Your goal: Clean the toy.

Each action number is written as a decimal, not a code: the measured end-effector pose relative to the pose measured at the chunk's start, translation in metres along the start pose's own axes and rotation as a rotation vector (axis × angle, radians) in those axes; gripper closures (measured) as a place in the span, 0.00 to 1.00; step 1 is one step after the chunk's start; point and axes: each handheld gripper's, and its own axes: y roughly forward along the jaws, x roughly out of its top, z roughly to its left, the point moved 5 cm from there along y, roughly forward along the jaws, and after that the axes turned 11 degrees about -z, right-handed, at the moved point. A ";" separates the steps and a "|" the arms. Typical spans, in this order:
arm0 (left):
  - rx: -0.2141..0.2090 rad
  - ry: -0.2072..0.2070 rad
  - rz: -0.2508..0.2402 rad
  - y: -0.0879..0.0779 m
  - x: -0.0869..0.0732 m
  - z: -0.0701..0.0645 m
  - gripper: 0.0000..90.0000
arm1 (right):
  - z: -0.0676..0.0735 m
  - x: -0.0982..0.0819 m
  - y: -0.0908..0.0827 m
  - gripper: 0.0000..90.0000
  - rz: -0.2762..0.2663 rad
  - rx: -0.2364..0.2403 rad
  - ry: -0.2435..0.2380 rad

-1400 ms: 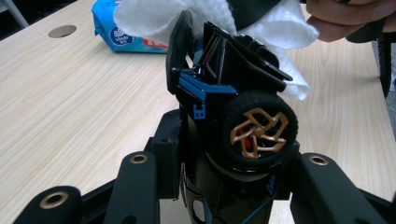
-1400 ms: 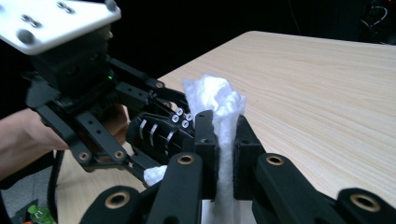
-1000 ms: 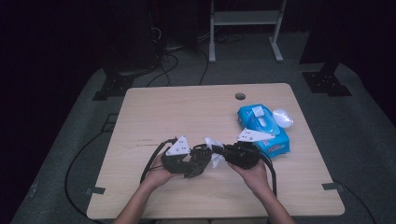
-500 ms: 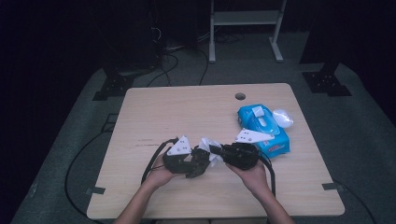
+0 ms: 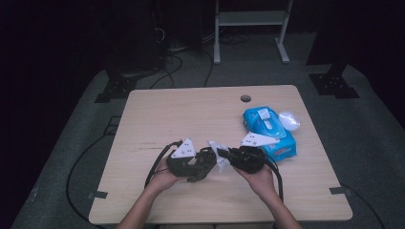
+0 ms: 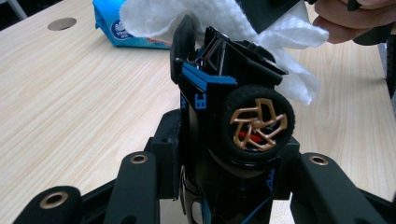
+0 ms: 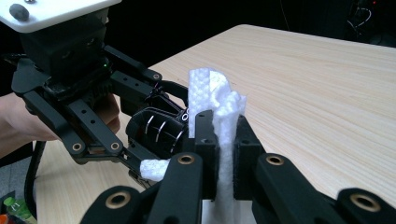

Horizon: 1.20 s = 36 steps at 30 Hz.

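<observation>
Both grippers meet near the table's front edge, left gripper [image 5: 203, 164] clamped on one black toy car [image 6: 233, 116], right gripper [image 5: 223, 153] on one white wipe [image 7: 219, 107], one blue wipe pack [image 5: 268, 131] far right on the wooden table [image 5: 167, 114] in a dark room.

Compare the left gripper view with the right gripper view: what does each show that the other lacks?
Left gripper view alone: the toy car's gold-spoked wheel and the blue wipe pack behind. Right gripper view alone: the right tongs shut on the white wipe, and the left tongs' linkage from outside. Both share the wipe against the black toy car and the wooden table.
</observation>
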 end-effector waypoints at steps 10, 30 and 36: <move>0.002 -0.005 0.041 0.000 -0.005 0.002 0.64 | -0.008 -0.016 0.006 0.93 0.034 -0.014 0.049; -0.005 0.007 0.132 0.014 -0.010 0.001 0.64 | -0.014 -0.025 0.005 0.92 0.063 -0.004 0.068; -0.029 -0.005 0.223 0.026 -0.008 0.005 0.64 | -0.021 -0.030 0.003 0.92 0.092 -0.028 0.066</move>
